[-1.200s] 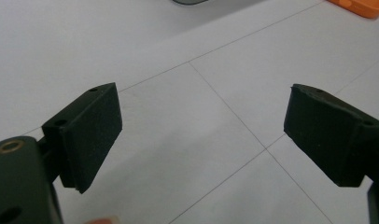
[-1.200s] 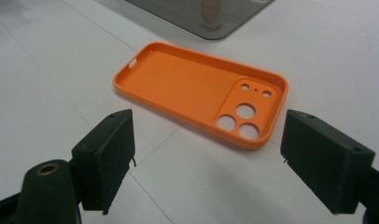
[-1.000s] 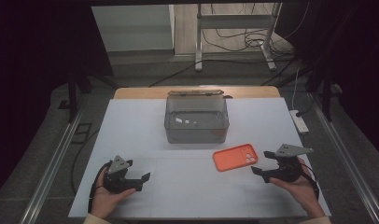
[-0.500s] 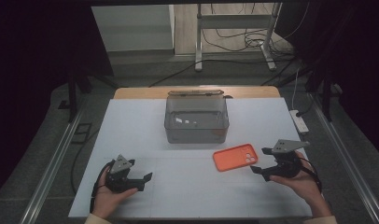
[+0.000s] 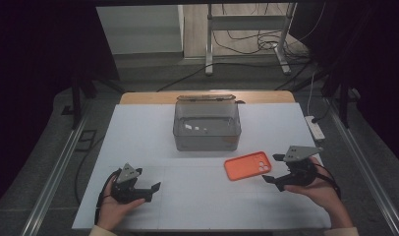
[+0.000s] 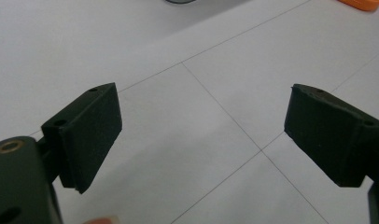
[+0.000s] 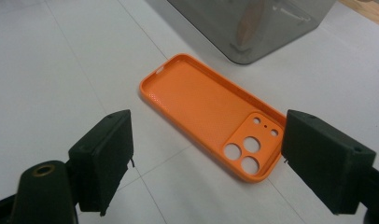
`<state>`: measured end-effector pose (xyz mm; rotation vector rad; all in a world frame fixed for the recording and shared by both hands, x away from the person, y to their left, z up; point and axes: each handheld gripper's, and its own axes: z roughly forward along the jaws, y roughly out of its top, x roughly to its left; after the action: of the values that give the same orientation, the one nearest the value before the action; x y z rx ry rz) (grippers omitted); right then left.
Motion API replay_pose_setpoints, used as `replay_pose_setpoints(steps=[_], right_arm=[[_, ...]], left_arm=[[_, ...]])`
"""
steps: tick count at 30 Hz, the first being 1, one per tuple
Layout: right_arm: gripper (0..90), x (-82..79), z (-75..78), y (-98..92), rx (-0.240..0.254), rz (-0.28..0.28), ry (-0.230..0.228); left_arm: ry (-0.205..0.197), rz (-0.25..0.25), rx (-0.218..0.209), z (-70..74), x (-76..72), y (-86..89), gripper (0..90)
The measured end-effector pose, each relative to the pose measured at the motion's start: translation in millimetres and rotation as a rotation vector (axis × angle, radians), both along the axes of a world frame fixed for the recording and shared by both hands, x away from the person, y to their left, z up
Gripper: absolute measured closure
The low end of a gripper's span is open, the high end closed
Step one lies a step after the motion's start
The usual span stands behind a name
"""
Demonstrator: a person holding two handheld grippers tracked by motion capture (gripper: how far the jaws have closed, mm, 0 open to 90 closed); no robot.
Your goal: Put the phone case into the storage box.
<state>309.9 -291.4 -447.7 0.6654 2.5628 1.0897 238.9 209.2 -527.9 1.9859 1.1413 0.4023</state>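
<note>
An orange phone case (image 5: 248,165) lies open side up on the white table (image 5: 197,147), with its camera cut-outs (image 7: 244,154) toward my right gripper. My right gripper (image 5: 269,178) is open just right of the case; in the right gripper view (image 7: 206,158) its jaws stand wide apart with the case's camera end between and beyond them, nothing touched. A clear grey plastic box (image 5: 207,126) stands behind the case at the table's middle. My left gripper (image 5: 155,189) rests open near the front left, over bare table (image 6: 204,135).
A wooden board (image 5: 207,97) runs along the table's far edge. A power strip (image 5: 313,127) lies at the right edge. Metal rails flank the table, and cables trail on the floor beyond. A corner of the case (image 6: 362,3) shows far off in the left gripper view.
My right gripper has shifted slightly left, closer to the orange case. The left gripper has hardly moved.
</note>
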Motion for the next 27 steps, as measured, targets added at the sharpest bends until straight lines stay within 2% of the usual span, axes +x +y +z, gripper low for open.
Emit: replay_pose_setpoints(steps=[6,15,22,27], right_arm=[[18.9,0.8,3.1,1.1,-0.009,0.016,-0.014],[18.9,4.4,11.2,7.6,-0.059,0.095,-0.031],[19.1,12.0,10.8,16.3,-0.101,0.17,-0.013],[19.0,17.4,7.9,20.8,-0.13,0.197,0.008]], left_arm=[[0.002,-0.002,0.001,-0.1,0.2,-0.1,11.3],[0.002,0.0,-0.002,0.7,-0.3,0.5,11.3],[0.005,-0.001,-0.001,-0.5,0.5,0.5,11.3],[0.004,-0.002,0.0,-0.4,0.2,0.6,11.4]])
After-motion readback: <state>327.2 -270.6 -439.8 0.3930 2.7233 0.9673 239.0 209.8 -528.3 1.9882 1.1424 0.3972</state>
